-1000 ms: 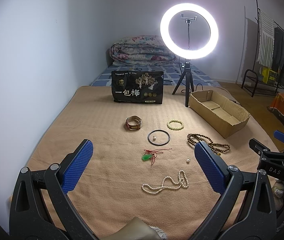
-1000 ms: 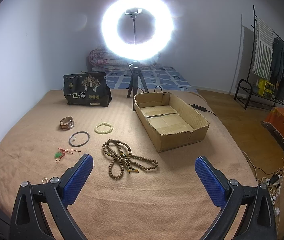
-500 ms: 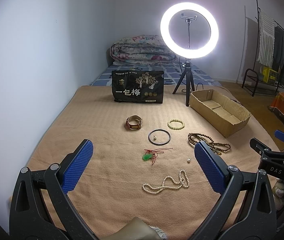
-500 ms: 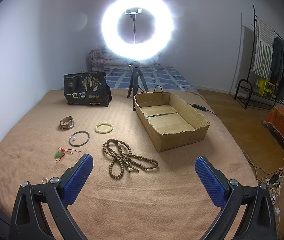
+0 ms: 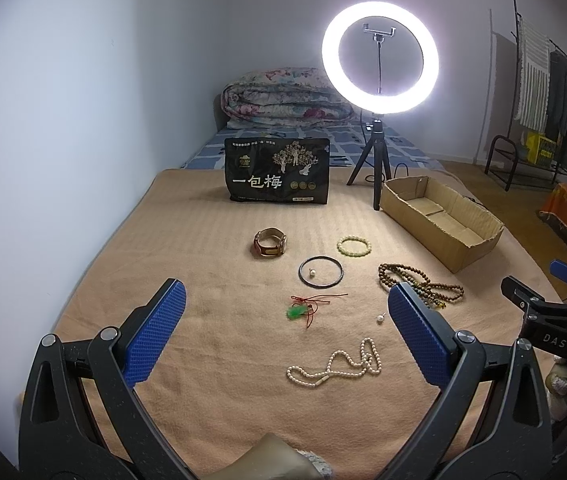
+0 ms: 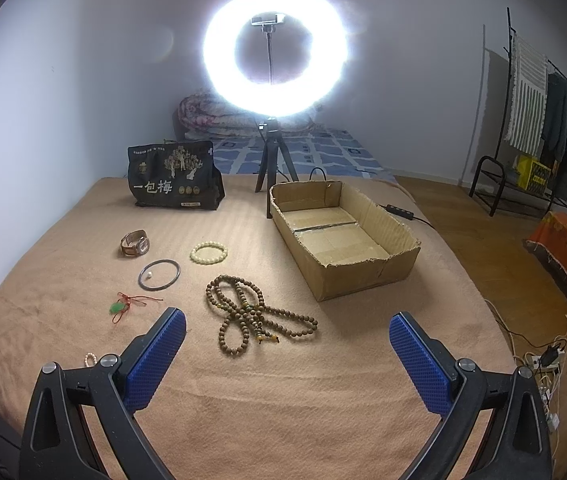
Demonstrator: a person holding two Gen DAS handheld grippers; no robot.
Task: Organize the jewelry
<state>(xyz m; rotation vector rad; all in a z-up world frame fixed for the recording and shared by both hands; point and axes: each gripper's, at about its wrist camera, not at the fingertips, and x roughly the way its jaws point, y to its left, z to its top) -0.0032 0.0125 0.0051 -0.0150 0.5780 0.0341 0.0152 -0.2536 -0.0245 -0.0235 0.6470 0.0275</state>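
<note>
Jewelry lies scattered on a tan blanket [image 5: 211, 264]. A white pearl necklace [image 5: 337, 366] lies nearest my open, empty left gripper [image 5: 285, 312]. Beyond are a green pendant on red cord [image 5: 303, 309], a loose pearl [image 5: 381, 318], a black bangle [image 5: 320, 272], a pale green bead bracelet [image 5: 354, 246] and a watch [image 5: 270, 242]. A brown wooden bead necklace [image 6: 253, 314] lies just ahead of my open, empty right gripper [image 6: 285, 338]. The open cardboard box [image 6: 343, 232] is empty, far right of the jewelry.
A lit ring light on a tripod [image 6: 273, 152] stands behind the box. A black printed bag [image 5: 277, 170] stands at the back. A folded quilt [image 5: 283, 98] lies beyond. A wall runs along the left. The blanket's right edge drops to floor with cables [image 6: 539, 356].
The left wrist view has drifted slightly; the jewelry sits a touch lower and more to the right. The right gripper and all objects are still.
</note>
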